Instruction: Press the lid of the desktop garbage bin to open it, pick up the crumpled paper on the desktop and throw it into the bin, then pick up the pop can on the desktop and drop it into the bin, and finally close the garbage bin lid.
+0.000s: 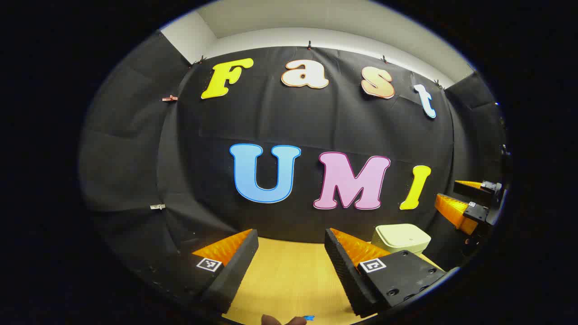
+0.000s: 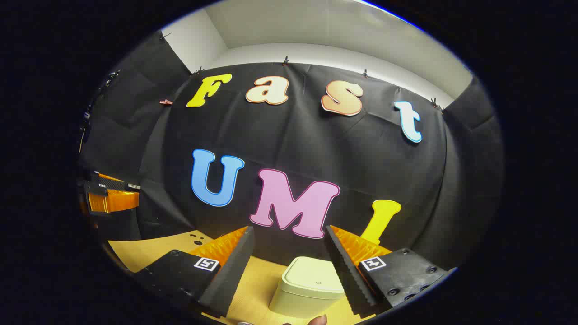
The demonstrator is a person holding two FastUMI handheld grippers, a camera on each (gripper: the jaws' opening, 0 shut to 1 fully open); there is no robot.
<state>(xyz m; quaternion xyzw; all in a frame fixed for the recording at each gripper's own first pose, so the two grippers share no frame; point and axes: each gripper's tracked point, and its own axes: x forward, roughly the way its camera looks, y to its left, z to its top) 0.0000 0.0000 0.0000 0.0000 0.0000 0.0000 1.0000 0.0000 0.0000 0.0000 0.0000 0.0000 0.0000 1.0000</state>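
The cream garbage bin [image 2: 311, 286] stands on the wooden table [image 2: 144, 250] with its lid down. It lies low between the fingers of my right gripper [image 2: 289, 229], which hangs open above and short of it, touching nothing. My left gripper [image 1: 291, 232] is also open and empty over the bare table [image 1: 289, 275]. From there the bin [image 1: 401, 238] sits to the right, just past the right finger. The right gripper [image 1: 467, 198] shows at the far right edge, raised. At the far left of the right gripper view hangs the left gripper [image 2: 108, 194].
The black cloth wall rises straight behind the table's far edge, close behind the bin. A small brownish shape and a blue speck [image 1: 308, 318] peek in at the bottom edge; what they are cannot be told.
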